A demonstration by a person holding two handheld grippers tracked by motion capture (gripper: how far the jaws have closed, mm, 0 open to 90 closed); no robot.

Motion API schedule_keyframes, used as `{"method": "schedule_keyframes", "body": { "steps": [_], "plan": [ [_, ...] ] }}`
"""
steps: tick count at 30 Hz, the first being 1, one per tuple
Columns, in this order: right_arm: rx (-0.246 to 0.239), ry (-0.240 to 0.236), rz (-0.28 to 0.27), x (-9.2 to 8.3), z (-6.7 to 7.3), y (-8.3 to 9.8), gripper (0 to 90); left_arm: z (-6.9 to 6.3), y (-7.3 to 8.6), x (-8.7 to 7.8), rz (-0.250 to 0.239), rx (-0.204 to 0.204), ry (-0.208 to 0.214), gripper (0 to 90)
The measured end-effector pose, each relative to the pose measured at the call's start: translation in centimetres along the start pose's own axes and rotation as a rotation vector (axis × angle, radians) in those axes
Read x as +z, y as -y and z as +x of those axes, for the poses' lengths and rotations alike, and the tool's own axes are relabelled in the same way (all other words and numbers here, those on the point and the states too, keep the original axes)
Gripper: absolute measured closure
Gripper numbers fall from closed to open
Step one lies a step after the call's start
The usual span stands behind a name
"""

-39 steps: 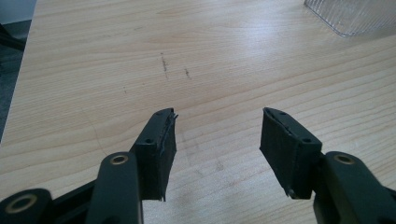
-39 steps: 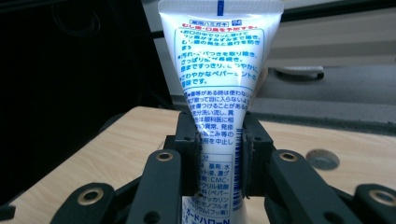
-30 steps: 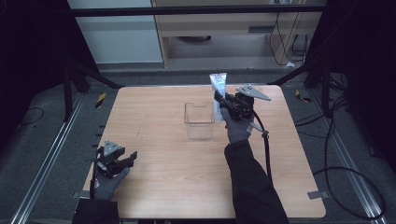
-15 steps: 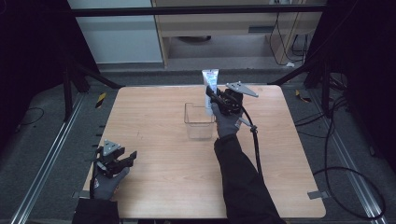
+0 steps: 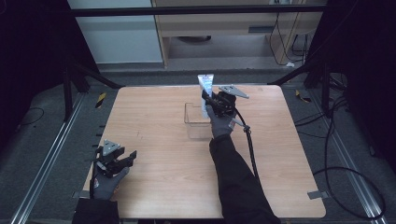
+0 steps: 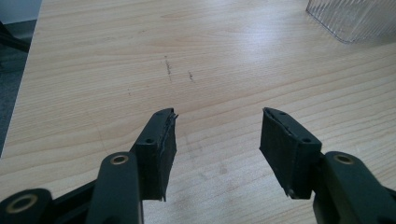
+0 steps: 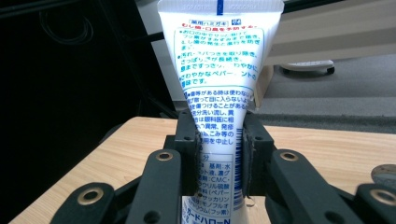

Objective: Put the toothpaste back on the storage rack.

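A white tube with blue and red print (image 7: 218, 84) stands upright, crimped end up, between the jaws of my right gripper (image 7: 219, 158), which is shut on it. From above, that tube (image 5: 205, 86) and the right gripper (image 5: 208, 100) hang over the right rim of a clear plastic box (image 5: 195, 122) near the table's middle. My left gripper (image 5: 126, 157) rests low at the table's near left corner. Its jaws stand open (image 6: 217, 144) over bare wood with nothing between them. A corner of the clear box (image 6: 355, 21) shows at the far right of the left gripper view.
The wooden table (image 5: 154, 116) is bare around the box. A black cable (image 5: 250, 144) trails from the right gripper along the sleeve. Dark frame bars and floor cables surround the table; a cabinet stands behind it.
My right gripper has carried the tube leftward and down, from right of the box to over its right rim. The left gripper has stayed still.
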State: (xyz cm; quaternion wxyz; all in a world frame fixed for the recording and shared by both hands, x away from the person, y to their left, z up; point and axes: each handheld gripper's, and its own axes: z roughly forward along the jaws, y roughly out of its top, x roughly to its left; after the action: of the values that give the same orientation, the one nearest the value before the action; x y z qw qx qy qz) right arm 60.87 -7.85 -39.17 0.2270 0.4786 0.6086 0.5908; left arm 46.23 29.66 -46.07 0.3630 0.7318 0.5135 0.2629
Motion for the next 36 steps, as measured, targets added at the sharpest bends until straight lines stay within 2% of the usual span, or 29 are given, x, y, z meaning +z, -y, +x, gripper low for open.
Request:
{"method": "schedule_keyframes", "body": {
  "steps": [12,19,24,30,36],
  "plan": [
    [-0.006,0.005,0.03,1.7,0.4,1.8,72.7,0.0,0.0,0.0,0.0,0.001,-0.001,44.6],
    [-0.03,0.014,0.057,2.1,0.8,2.4,72.3,0.0,0.0,0.0,0.0,0.003,-0.001,44.6],
    [-0.022,0.023,0.069,2.2,0.6,2.9,72.0,0.0,0.0,0.0,0.0,0.002,-0.001,44.7],
    [-0.038,0.036,0.097,2.4,0.5,3.6,71.5,0.0,0.0,0.0,0.0,0.004,-0.001,44.6],
    [-0.088,0.052,0.13,2.2,0.8,4.0,70.4,-0.1,0.0,0.0,0.001,0.006,-0.001,44.6]
  ]
}}
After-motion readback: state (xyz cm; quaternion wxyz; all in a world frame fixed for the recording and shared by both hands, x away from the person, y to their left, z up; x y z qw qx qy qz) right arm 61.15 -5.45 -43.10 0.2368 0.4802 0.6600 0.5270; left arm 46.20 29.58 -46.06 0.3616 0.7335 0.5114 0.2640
